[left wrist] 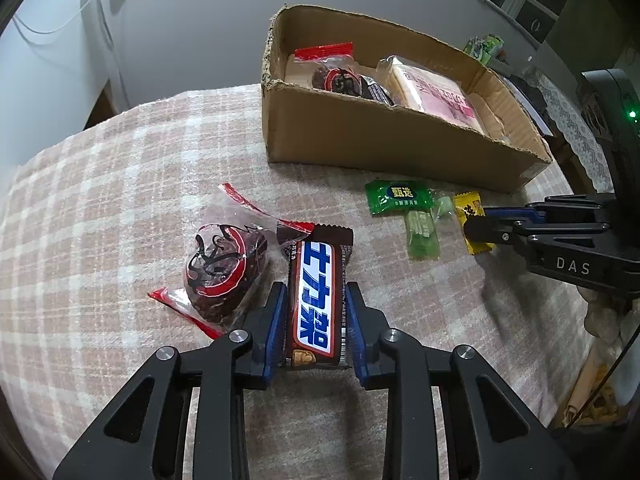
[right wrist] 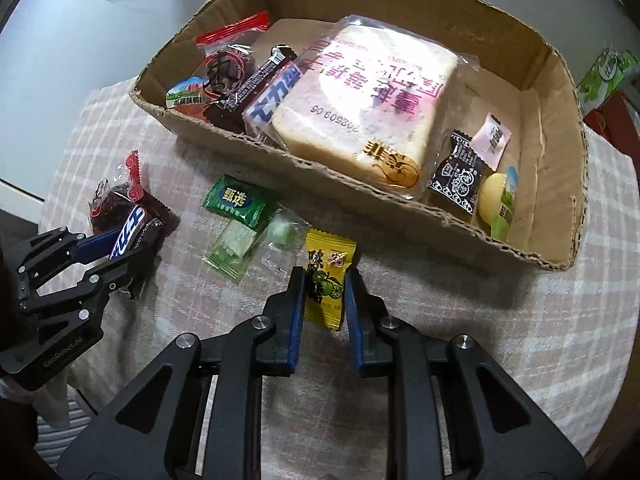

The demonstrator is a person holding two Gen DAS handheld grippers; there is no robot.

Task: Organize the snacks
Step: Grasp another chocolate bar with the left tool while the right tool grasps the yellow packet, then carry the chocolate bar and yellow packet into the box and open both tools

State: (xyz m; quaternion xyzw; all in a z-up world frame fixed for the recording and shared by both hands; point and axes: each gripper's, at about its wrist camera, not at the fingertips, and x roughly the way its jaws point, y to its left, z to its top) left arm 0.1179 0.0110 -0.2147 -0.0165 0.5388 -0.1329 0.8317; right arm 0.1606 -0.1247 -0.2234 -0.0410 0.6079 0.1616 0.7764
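My left gripper [left wrist: 316,292] is shut on a brown Snickers bar [left wrist: 318,300] lying on the checked cloth; it also shows in the right wrist view [right wrist: 134,228]. A red-and-clear wrapped dark cake [left wrist: 224,272] lies just left of the bar. My right gripper [right wrist: 325,280] is shut on a yellow candy packet [right wrist: 326,280], which also shows in the left wrist view [left wrist: 472,216]. The cardboard box [right wrist: 560,184] stands beyond, holding a bread pack [right wrist: 368,108], another Snickers bar [right wrist: 272,100] and small sweets.
Green candy packets [right wrist: 236,200] and a clear-wrapped green sweet [right wrist: 282,234] lie on the cloth [left wrist: 120,200] between the two grippers, in front of the box. A green carton [right wrist: 608,76] stands beyond the box's right end. The table edge drops off at right.
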